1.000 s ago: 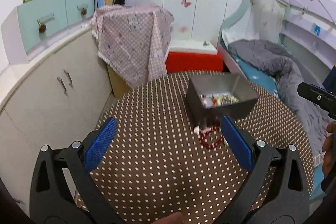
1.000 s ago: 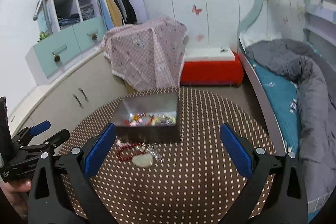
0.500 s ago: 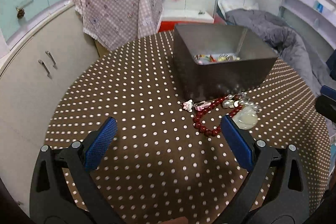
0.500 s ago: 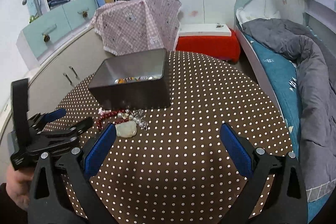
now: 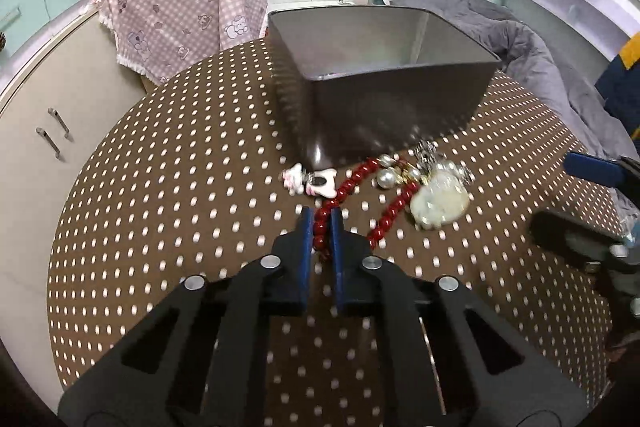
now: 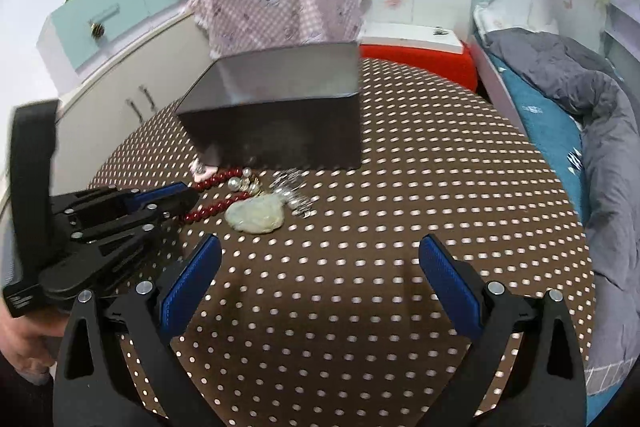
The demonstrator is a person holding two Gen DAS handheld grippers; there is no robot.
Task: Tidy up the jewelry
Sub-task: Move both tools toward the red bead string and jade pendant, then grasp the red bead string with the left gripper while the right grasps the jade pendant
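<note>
Cupboard [image 5: 52, 131]: far left of the left wrist view, doors closed, beside the round dotted table [image 5: 180, 227]; no part in the job, by my reading.

Pink cloth [image 5: 180, 7]: upper left, draped over something behind the table.

Left gripper [image 5: 321, 223]: lower centre of the left wrist view, its blue jaws drawn nearly together around the near end of the red bead bracelet [image 5: 360, 195]. It comes in low along the tabletop, which suits pinching a thin strand lying flat.

Red bead bracelet: centre of the frame, on the table just in front of the box, its loop running up and right from the jaws.

White charm [image 5: 308, 181]: just left of the beads, touching the box's foot or nearly so.

Metal box [image 5: 384, 107]: upper centre, open-topped; probably where the pieces go.

Pearl pieces [image 5: 394, 175]: right of the beads, tangled with silver bits.

Pale stone pendant [image 5: 440, 203]: right of centre, against the bracelet, so it could drag along on a lift.

Right gripper [image 6: 320, 267]: bottom of the right wrist view, jaws spread wide, holding nothing, poised above bare table near the pile, likely waiting for its turn.
</note>
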